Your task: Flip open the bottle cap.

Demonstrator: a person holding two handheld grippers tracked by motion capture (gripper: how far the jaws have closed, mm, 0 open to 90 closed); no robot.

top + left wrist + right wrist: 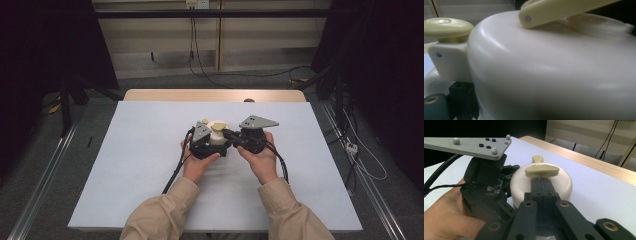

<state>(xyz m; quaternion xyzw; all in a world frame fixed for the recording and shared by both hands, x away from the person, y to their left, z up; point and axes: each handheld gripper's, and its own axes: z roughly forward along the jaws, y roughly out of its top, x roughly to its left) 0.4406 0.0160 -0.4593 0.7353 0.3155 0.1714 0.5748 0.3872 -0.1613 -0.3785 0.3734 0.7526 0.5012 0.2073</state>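
Observation:
A white round pot [218, 135] [554, 75] [559, 182] stands mid-table. It has a pale yellow handle [542, 170] [564, 10] across its lid and a pale yellow knob [537, 158] [446, 26] at its far side. My left gripper [207, 142] [510, 188] presses against the pot's left side, a black jaw on either side of the body. My right gripper [228, 134] [541, 181] comes from the right, jaws shut together, tips just under the handle. In the left gripper view the handle slants upward off the lid.
A white sheet [150, 165] covers the table, and the wooden edge [215, 95] shows at the back. A small dark object [248, 100] sits at that edge. Cables [175, 170] trail from both grippers toward the person. Rails and wires lie on the floor.

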